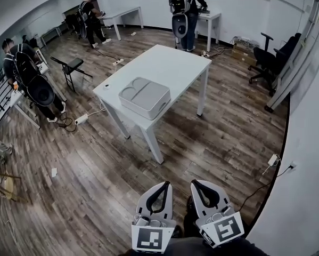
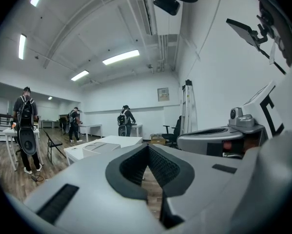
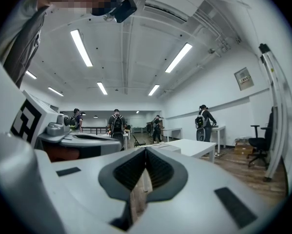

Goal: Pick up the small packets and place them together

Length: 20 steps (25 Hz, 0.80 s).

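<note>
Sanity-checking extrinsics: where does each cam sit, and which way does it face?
Head view: on the person's head, facing steeply down at floor and table; left claw and right claw at bottom.
Left gripper view: on left claw, level along its shut jaws toward the table; right claw at right.
Right gripper view: on right claw, level along shut jaws; left claw at left.
Shared: all three show the table.

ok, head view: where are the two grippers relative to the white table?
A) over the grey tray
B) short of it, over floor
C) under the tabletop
B: the left gripper and right gripper both hang over wood floor, with the white table and its grey tray ahead of them.
</note>
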Tool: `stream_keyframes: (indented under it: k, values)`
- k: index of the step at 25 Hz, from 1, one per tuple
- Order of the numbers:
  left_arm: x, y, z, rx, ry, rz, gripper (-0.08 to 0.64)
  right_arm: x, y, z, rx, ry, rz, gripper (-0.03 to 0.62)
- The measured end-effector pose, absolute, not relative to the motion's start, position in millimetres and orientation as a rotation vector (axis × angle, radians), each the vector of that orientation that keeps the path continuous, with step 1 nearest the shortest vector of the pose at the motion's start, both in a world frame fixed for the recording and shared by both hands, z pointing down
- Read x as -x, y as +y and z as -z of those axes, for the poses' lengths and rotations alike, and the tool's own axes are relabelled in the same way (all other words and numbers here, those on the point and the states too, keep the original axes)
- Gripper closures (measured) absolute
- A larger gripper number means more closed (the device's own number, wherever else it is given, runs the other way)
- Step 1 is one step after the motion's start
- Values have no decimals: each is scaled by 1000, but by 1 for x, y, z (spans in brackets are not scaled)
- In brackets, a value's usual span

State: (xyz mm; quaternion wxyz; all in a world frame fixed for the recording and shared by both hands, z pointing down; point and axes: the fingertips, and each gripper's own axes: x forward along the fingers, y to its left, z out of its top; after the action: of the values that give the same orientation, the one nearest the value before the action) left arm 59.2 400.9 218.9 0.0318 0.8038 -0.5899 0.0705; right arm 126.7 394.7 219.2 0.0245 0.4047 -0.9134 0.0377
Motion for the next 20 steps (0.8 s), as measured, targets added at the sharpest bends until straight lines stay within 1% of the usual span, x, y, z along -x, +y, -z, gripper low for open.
stream_keyframes:
  k: [5, 11, 20]
  values:
    - [-54, 334, -199, -2460, -1920, -181, 560, -129, 337, -214, -1235, -2862, -70, 589]
    - [-57, 256, -183, -2444, -2013, -194, 560, -136, 265, -220, -1180, -2888, -120, 589]
    - [-56, 192, -184, -2357, -2120, -214, 560, -139, 194, -222, -1072, -2946, -164, 589]
